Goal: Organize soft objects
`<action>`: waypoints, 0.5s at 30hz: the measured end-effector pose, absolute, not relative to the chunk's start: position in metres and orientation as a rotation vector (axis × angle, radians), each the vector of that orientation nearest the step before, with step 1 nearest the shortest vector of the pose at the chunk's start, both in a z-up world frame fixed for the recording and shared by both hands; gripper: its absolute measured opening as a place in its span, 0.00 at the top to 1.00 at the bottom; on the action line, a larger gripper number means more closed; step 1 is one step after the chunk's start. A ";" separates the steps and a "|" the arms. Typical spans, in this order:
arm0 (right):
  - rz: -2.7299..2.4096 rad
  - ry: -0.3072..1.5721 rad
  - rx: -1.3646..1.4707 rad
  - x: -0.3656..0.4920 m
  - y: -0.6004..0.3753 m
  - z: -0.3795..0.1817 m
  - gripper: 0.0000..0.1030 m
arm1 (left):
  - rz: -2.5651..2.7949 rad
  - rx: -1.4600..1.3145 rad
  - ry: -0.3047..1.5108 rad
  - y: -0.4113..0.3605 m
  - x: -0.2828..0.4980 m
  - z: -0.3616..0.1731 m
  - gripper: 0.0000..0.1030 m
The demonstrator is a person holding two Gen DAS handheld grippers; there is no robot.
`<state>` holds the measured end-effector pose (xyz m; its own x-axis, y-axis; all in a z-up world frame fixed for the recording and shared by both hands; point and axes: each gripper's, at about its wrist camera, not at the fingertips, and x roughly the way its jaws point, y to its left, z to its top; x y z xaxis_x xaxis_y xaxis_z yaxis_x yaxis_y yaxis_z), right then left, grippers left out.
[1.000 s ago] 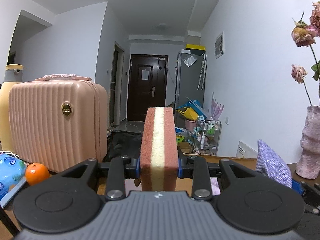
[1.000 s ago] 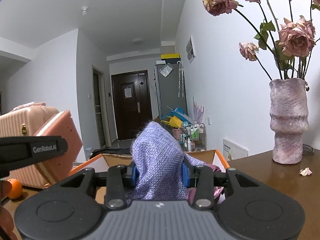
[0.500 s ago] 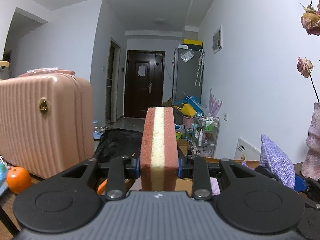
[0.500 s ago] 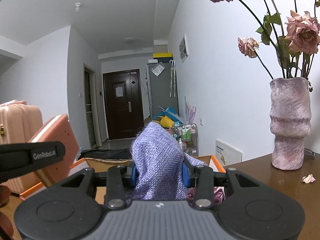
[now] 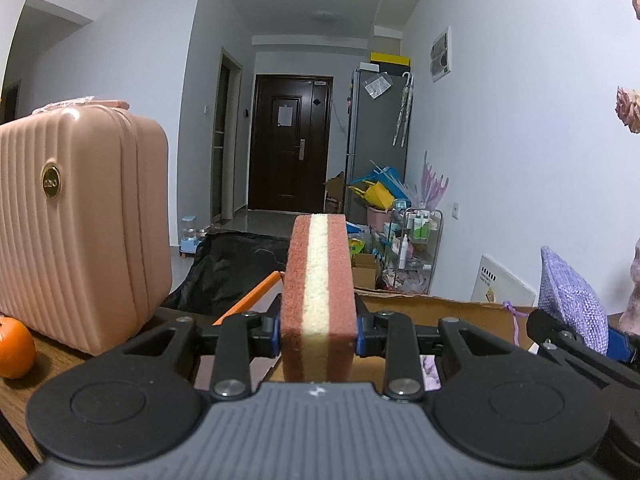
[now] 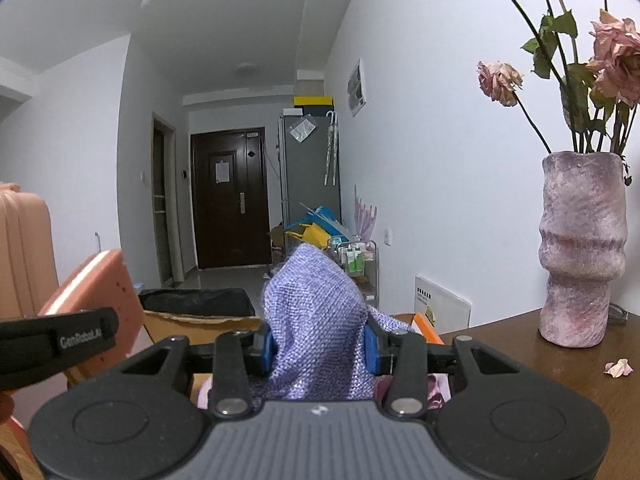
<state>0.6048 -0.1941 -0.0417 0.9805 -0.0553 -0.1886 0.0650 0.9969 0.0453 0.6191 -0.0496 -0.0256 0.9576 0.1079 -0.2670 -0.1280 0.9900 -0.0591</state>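
Sponge (image 5: 318,300), rust with a cream stripe, is pinched upright in the left claw (image 5: 319,330) while the right claw (image 6: 319,344) pinches a lilac cloth pouch (image 6: 316,320), both above a cardboard box (image 6: 192,326) at twelve o'clock, neither yet dropped in.

The left gripper (image 5: 318,326) pointed nearly level, dipped slightly, its jaws clamped on an upright sponge (image 5: 318,296) with blue pads pressing both sides. The right gripper (image 6: 318,346) sat at the same near-level pitch, jaws closed on a bunched purple cloth (image 6: 316,320). From the right wrist, the left gripper showed at 9 o'clock; from the left wrist, the right gripper showed at 3 o'clock.
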 end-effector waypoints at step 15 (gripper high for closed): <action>-0.102 0.215 0.053 0.604 -0.196 -0.047 0.21 | 0.185 -0.092 0.272 -0.046 0.623 -0.028 0.36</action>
<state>0.6039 -0.1958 -0.0469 0.9719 -0.0953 -0.2154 0.1067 0.9934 0.0419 0.6230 -0.0458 -0.0275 0.9463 0.1691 -0.2755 -0.1938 0.9789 -0.0648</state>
